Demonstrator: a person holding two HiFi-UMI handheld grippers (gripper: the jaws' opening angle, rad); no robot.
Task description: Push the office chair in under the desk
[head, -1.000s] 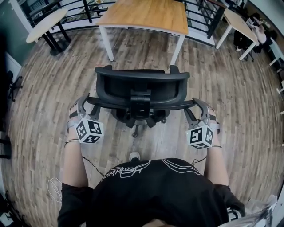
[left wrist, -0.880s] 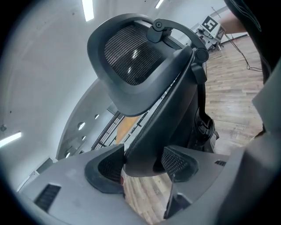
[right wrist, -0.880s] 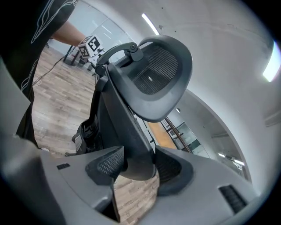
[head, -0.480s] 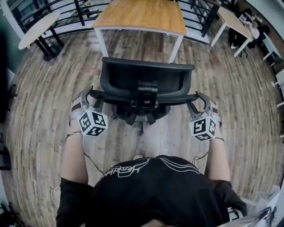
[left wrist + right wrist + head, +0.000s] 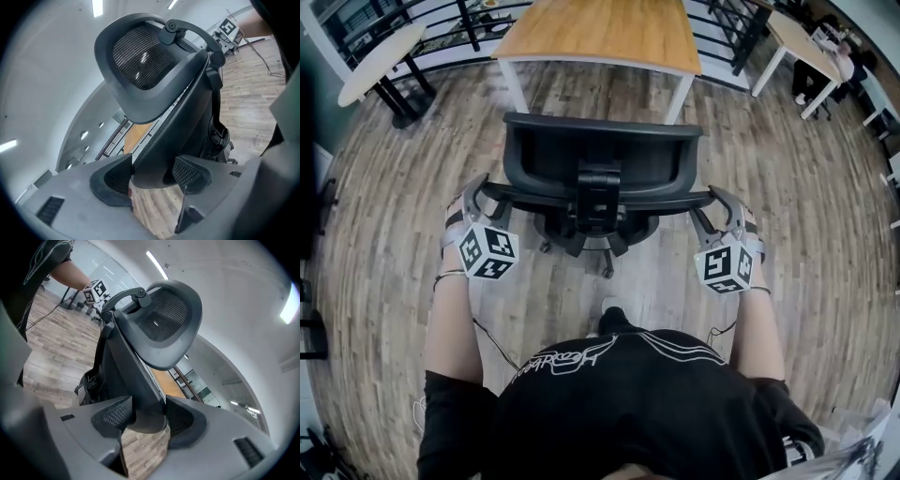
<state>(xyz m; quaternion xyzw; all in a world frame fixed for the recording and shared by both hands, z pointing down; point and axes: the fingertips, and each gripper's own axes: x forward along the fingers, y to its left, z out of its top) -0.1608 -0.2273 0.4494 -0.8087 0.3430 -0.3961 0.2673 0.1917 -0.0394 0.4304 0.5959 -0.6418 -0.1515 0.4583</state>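
Black chair (image 5: pixel 602 164) sits mid-frame, back toward the person, seat not yet under the wood-topped table (image 5: pixel 600 33) at 12 o'clock; its front edge looks close to the table's near legs. Left gripper (image 5: pixel 480 197) at 9 o'clock and right gripper (image 5: pixel 719 202) at 3 o'clock are each clamped on an end of the chair's back frame. Judged partway: grip made, the last roll toward 12 o'clock left. Floor (image 5: pixel 384 234) is grey-brown wood plank. Black railing (image 5: pixel 722 28) runs behind the table, with a pale side table (image 5: pixel 380 52) at 10 o'clock and a second side table (image 5: pixel 802 42) at 2 o'clock.
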